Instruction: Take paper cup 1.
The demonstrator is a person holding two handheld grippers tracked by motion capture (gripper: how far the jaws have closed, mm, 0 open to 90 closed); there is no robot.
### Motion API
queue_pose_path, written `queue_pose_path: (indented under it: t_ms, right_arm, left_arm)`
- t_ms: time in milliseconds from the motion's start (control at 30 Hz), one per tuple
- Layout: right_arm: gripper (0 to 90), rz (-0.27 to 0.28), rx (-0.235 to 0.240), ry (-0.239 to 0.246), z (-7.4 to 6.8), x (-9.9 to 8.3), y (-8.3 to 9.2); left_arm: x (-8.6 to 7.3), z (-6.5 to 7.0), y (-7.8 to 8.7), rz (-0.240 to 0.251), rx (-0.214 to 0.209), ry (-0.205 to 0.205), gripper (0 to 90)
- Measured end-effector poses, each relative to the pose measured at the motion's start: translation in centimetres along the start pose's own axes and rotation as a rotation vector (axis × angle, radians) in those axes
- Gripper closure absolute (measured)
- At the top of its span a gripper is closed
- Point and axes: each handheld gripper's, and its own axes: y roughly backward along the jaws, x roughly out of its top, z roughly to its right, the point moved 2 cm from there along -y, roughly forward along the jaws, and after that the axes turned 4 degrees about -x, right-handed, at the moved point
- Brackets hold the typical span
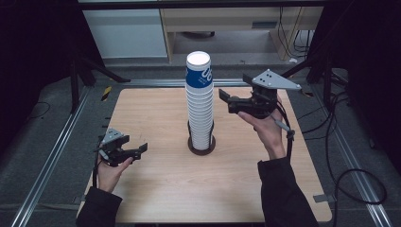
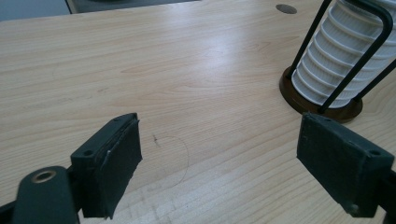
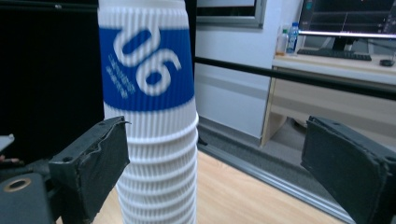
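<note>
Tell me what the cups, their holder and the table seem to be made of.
Cups: probably paper, with a matte white ribbed wall; the top one carries a printed blue band.
Holder: a dark brown round base, slightly glossy, perhaps plastic or wood, with thin black rods that look like coated metal.
Table: light wood-grain top, smooth with a soft sheen, likely laminate.

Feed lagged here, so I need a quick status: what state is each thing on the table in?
Cup stack: upright in its holder, top cup blue-banded, not gripped.
Holder: standing on the table, wire uprights around the stack.
Left tool: open, empty, low over the table.
Right tool: open, empty, raised beside the stack's upper part.
</note>
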Motion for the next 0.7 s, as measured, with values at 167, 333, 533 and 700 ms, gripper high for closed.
queue_pose_path:
  t_ms: [167, 333, 533, 700]
  right_arm:
    - [7.5, 0.022, 0.033, -0.014, -0.6, 1.3, -0.8]
    - [7.5, 0.029, 0.052, -0.027, -0.9, 2.0, -1.5]
    - [7.4, 0.02, 0.101, -0.03, -1.9, 2.4, -3.3]
    - [7.2, 0.005, 0.121, -0.009, -3.0, 2.6, -4.7]
  left_arm:
    - [-0.1, 0.1, -0.2, -0.007, -0.001, -0.004, 13.1]
    - [-0.1, 0.2, -0.2, -0.007, -0.005, -0.007, 13.0]
    - [-0.1, 0.3, -0.4, -0.011, -0.014, -0.011, 12.7]
    - [-0.1, 0.4, -0.3, -0.007, -0.018, -0.011, 12.7]
